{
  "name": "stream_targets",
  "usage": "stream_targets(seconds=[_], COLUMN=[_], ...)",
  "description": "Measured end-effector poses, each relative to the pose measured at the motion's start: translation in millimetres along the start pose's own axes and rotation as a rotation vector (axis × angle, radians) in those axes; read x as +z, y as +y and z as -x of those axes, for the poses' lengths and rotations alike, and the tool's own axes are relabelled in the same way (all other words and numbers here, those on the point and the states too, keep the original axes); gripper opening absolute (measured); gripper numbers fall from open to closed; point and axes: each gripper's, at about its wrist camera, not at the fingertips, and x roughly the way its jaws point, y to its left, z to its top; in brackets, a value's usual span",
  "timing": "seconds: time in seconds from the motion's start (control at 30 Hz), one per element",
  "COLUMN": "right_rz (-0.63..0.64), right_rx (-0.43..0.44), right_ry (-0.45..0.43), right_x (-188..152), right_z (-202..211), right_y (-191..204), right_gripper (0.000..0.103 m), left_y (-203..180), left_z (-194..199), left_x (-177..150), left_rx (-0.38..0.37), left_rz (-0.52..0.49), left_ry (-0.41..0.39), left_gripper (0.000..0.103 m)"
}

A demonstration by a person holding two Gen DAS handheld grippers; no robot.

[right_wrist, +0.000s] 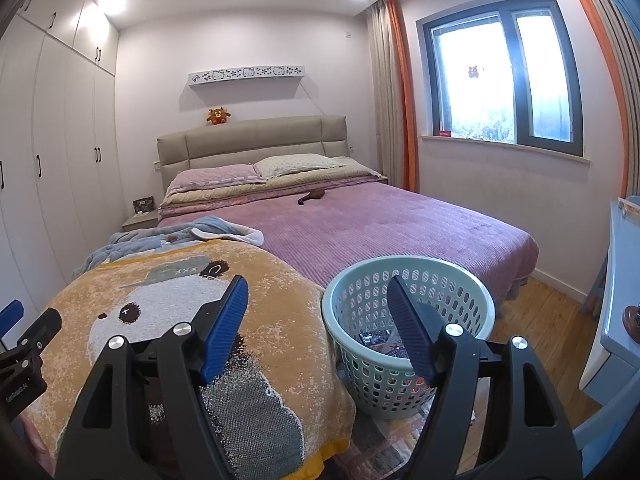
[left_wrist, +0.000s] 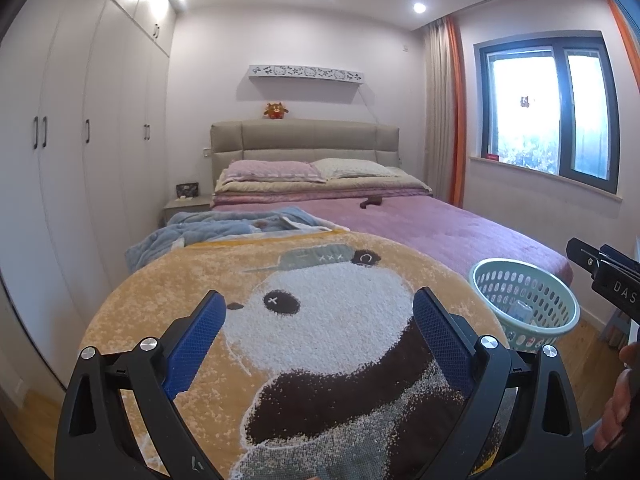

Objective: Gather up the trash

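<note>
A pale green perforated basket (right_wrist: 408,344) stands on the floor at the foot of the bed, with several wrappers (right_wrist: 378,338) lying in its bottom. It also shows in the left wrist view (left_wrist: 524,304) at the right. My left gripper (left_wrist: 318,312) is open and empty above a yellow panda blanket (left_wrist: 304,320). My right gripper (right_wrist: 318,308) is open and empty, held above the basket's left rim and the blanket's edge. The right gripper's body shows at the right edge of the left wrist view (left_wrist: 612,280).
A bed with a pink cover (right_wrist: 380,224) fills the middle, with a small dark object (right_wrist: 310,197) lying on it. A blue quilt (right_wrist: 160,238) lies beyond the blanket. White wardrobes (left_wrist: 60,160) line the left. A pale blue cabinet (right_wrist: 616,300) stands at right.
</note>
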Motion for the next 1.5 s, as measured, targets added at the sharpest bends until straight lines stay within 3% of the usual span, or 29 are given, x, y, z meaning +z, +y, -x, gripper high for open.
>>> stream_targets(seconds=[1.0, 1.5], right_rz=[0.018, 0.011], right_rx=[0.001, 0.006], right_ry=[0.013, 0.038], right_x=[0, 4], right_z=[-5, -33], right_y=[3, 0], right_gripper=[0.068, 0.068], left_y=[5, -4], left_z=[-5, -26], left_x=[0, 23], left_rx=[-0.019, 0.003], left_rz=[0.011, -0.013], left_ry=[0.014, 0.011], left_gripper=[0.092, 0.092])
